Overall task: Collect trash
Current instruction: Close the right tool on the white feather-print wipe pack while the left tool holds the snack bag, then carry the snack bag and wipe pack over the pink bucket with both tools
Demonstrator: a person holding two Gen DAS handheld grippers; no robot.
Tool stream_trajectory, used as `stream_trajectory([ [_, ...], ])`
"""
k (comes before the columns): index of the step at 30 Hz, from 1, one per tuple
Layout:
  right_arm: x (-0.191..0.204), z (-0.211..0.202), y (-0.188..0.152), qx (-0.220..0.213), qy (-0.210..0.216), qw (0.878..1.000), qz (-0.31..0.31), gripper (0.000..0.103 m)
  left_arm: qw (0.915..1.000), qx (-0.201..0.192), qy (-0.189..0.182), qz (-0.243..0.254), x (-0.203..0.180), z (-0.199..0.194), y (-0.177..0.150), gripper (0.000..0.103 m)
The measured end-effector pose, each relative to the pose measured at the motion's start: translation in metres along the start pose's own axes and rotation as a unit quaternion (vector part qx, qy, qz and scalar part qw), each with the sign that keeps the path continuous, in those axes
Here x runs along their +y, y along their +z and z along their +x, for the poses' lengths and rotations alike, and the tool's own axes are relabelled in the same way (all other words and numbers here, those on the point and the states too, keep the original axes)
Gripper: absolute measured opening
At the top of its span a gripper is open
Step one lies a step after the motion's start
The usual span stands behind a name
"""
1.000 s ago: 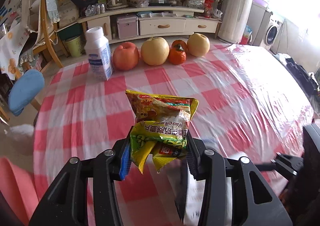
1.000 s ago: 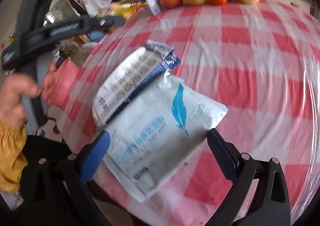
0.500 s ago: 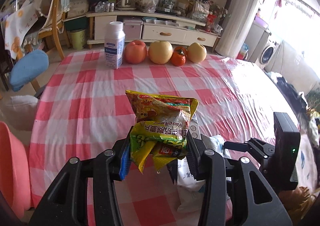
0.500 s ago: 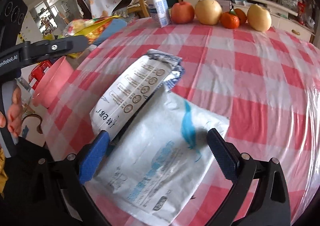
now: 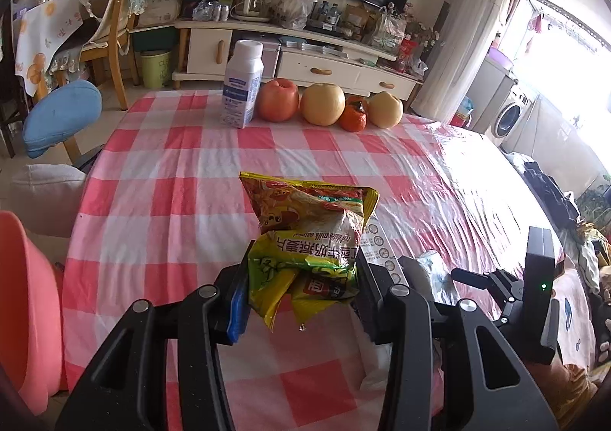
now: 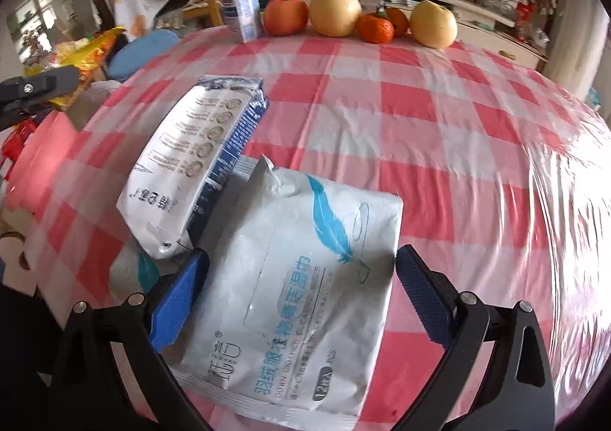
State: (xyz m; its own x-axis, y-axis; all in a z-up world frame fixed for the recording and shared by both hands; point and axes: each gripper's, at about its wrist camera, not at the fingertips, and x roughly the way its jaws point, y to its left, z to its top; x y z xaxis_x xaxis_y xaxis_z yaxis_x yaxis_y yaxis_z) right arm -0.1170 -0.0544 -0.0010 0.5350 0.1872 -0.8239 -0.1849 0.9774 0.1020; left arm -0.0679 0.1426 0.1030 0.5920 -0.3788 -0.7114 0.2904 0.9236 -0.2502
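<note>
Left wrist view: the left gripper (image 5: 301,297) is clamping a bunch of crumpled yellow and orange snack wrappers (image 5: 311,232) between its two pads, holding them raised above the round table covered in a red-and-white checked cloth (image 5: 164,179). At the far edge of the table, a white plastic bottle with a blue label (image 5: 242,85) is standing just beside a row of fruit: a red apple (image 5: 277,99), a yellow pear (image 5: 322,104), an orange persimmon (image 5: 353,113) and a second yellow pear (image 5: 385,109). A pink plastic bin (image 5: 28,301) is sitting beside the table at the left edge of the view. The right gripper's black body (image 5: 534,289) is showing at the right.

Right wrist view: the right gripper (image 6: 301,297) is standing wide apart, its blue pads (image 6: 177,301) flanking a flat white wipes packet with a blue feather print (image 6: 305,301) that is lying on the checked cloth. Whether either pad is touching the packet cannot be told. A white and dark-blue printed pouch (image 6: 191,163) is lying just beyond it, overlapping its far left corner.
</note>
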Motion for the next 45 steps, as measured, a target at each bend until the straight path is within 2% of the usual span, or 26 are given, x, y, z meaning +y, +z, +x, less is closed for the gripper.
stream_trajectory([
  [5,-0.003,0.000,-0.004,-0.004,-0.015,1.000,0.027,0.099,0.9999,-0.008,-0.011,-0.002,0.006,-0.009,-0.004,0.047],
  [9,-0.012,0.001,-0.008,0.003,0.008,0.998,0.062,0.099,0.9996,-0.015,-0.023,-0.009,0.013,-0.018,-0.006,0.047],
  [14,-0.007,-0.001,-0.011,-0.004,0.011,0.999,0.053,0.097,0.9991,-0.020,-0.036,-0.015,0.019,-0.023,-0.007,0.047],
  [16,-0.004,-0.003,-0.012,-0.014,0.017,0.999,0.048,0.084,0.9989,-0.022,-0.039,-0.014,0.019,-0.025,-0.007,0.047],
  [19,0.002,-0.006,-0.012,-0.023,0.019,0.999,0.036,0.075,0.9986,-0.025,-0.044,-0.014,0.020,-0.028,-0.008,0.047],
  [31,0.001,-0.022,-0.010,-0.036,0.032,0.997,0.061,0.049,0.9981,-0.033,-0.049,-0.016,0.021,-0.035,-0.010,0.047],
  [37,0.005,-0.033,-0.007,-0.047,0.029,0.997,0.060,0.044,0.9978,-0.039,-0.050,-0.020,0.024,-0.042,-0.010,0.047],
  [45,0.019,-0.061,0.007,-0.083,0.027,0.995,0.045,0.044,0.9972,-0.051,-0.048,-0.027,0.033,-0.054,-0.011,0.047],
])
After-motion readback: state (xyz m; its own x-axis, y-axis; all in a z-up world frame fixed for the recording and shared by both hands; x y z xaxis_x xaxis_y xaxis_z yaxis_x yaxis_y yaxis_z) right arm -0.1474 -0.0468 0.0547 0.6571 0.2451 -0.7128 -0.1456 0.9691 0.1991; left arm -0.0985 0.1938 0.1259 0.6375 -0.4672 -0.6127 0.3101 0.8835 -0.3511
